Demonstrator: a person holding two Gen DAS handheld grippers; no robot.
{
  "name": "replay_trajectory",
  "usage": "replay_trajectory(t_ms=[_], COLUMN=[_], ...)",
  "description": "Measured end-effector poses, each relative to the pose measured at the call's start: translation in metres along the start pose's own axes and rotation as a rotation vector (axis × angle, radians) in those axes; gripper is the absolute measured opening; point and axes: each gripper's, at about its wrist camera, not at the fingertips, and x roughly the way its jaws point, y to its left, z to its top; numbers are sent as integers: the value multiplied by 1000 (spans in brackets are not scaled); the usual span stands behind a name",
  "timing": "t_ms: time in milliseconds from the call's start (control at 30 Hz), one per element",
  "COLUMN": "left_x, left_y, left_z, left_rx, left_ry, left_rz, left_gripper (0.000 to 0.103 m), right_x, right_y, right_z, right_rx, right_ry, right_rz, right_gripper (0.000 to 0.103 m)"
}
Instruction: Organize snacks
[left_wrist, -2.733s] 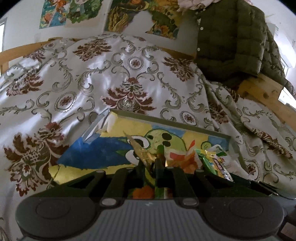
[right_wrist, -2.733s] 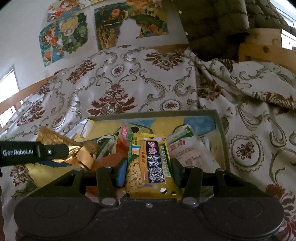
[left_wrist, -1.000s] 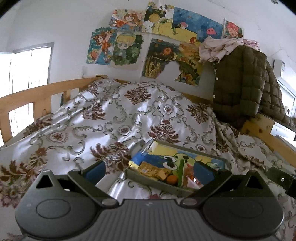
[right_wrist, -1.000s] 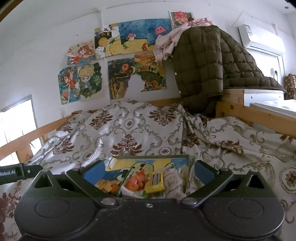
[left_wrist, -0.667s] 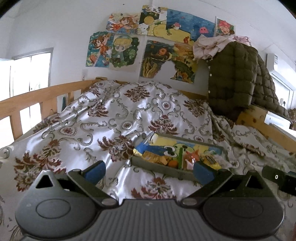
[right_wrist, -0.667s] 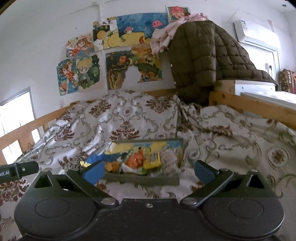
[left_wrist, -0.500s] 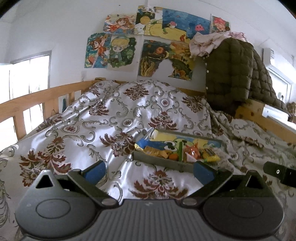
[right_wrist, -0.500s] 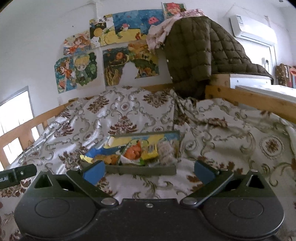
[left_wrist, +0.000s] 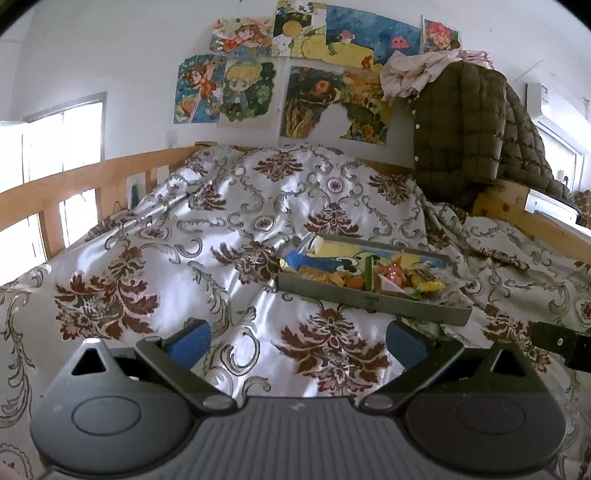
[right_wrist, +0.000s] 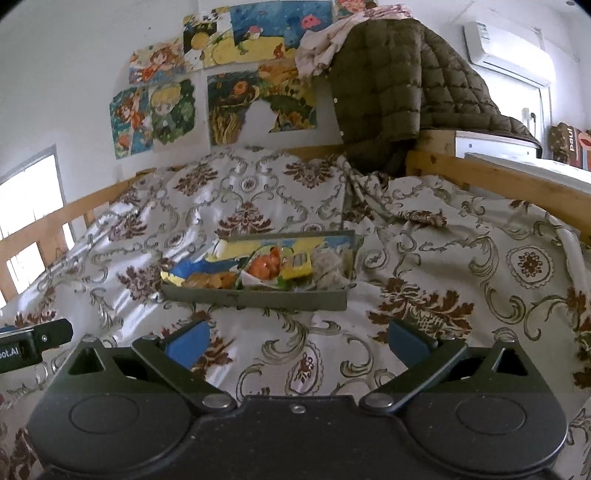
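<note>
Lying ahead of both spread jaws: snack tray (left_wrist: 373, 301).

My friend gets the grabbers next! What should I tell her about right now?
Left tool: open, holding nothing, hovering above the quilt.
Right tool: open, holding nothing too.
Tray: sits on the quilt ahead of both tools. The snacks are all inside it, bunched toward the near side.
Done: no snacks show on the quilt.
Left: maybe nothing, or tidy the pile in the tray.
</note>
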Motion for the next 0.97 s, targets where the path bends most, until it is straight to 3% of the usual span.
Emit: replay_trajectory(t_ms=[967], left_x=[15], left_y=[10], left_z=[-4], left_rx=[-40], left_ry=[66], left_rz=[30], left_gripper=[103], right_x=[9], right_y=[4], right_z=[-4], right_rx=[-13], right_ry=[36], right_rz=[2], right_gripper=[102])
